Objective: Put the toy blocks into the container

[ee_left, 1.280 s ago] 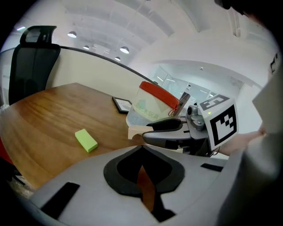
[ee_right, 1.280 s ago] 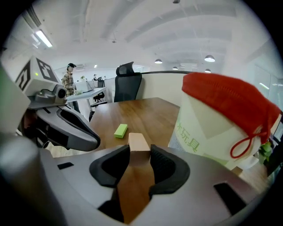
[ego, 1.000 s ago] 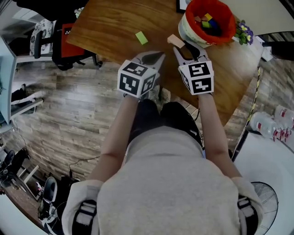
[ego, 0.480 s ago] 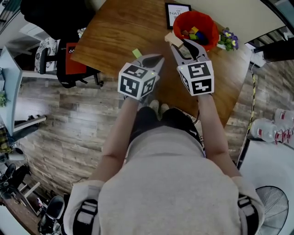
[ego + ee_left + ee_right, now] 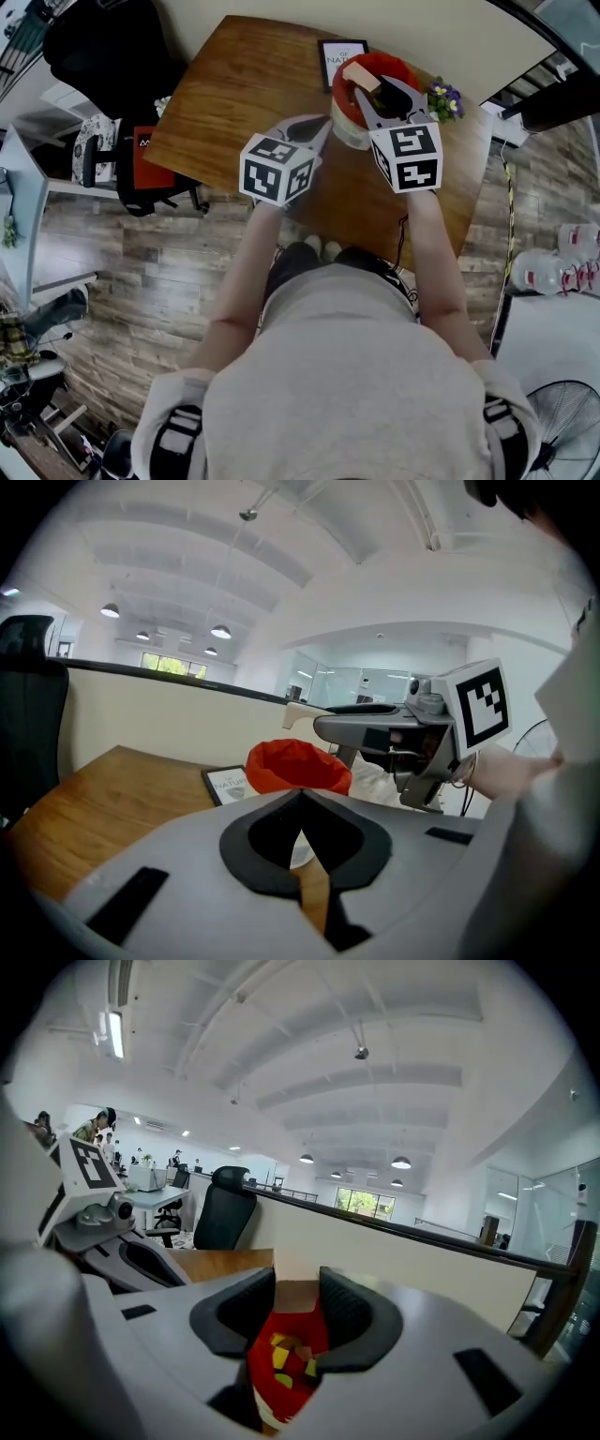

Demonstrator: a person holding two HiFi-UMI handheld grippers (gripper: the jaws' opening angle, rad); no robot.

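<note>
Right claw (image 5: 371, 86) grips tan block (image 5: 361, 76) over red container (image 5: 339, 97) at bench (image 5: 244, 84) far edge. Several blocks (image 5: 279, 1360) inside already, drop pending. Left claw (image 5: 322, 123) pinched together, empty.

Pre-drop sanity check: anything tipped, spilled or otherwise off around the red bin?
Nothing stands out. The red fabric container sits upright on the brown wooden table, coloured blocks inside; the right gripper holds a tan wooden block above it.
</note>
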